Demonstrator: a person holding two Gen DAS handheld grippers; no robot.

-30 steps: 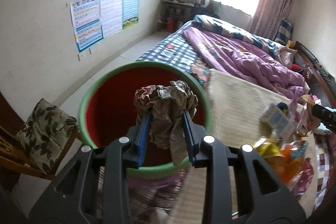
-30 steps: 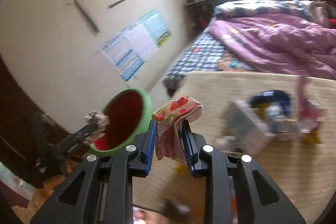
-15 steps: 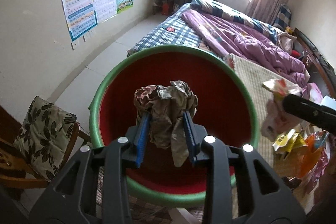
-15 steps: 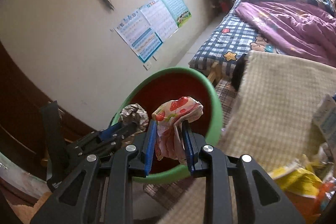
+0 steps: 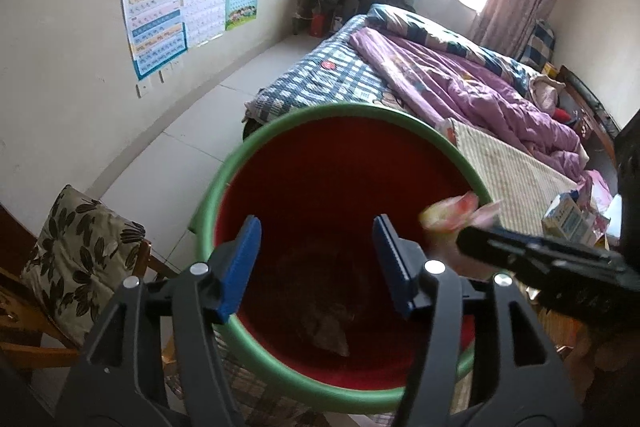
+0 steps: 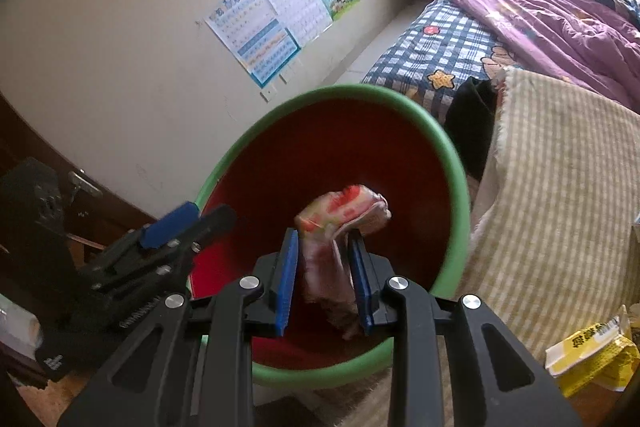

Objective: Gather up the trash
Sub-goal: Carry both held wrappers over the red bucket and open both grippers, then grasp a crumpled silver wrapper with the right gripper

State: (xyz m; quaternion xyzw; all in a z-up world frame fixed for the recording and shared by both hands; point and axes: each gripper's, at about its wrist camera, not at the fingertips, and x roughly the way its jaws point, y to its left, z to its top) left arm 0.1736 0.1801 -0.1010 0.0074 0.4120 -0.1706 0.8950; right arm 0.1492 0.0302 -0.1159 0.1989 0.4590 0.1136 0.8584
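Note:
A bin with a green rim [image 5: 224,183] and a red inside fills the left wrist view. My left gripper [image 5: 316,227] hangs over it, its jaws opening with nothing between them. A crumpled brown paper [image 5: 324,319] lies on the bin's bottom. From the right, my right gripper [image 5: 466,237] reaches over the rim carrying a pink-and-red wrapper [image 5: 456,213]. In the right wrist view my right gripper [image 6: 326,267] is shut on that wrapper [image 6: 344,211] above the bin [image 6: 454,163], and the left gripper [image 6: 196,223] shows at the left.
A straw mat [image 6: 560,167] to the right of the bin carries litter: a small carton [image 5: 568,219] and a yellow packet [image 6: 592,355]. Behind it is a bed with a purple duvet [image 5: 480,87]. A chair with a leaf-print cushion [image 5: 80,251] stands to the left.
My left jaws have spread and the brown paper has dropped into the bin. My right gripper has come over the bin's mouth, still shut on the wrapper.

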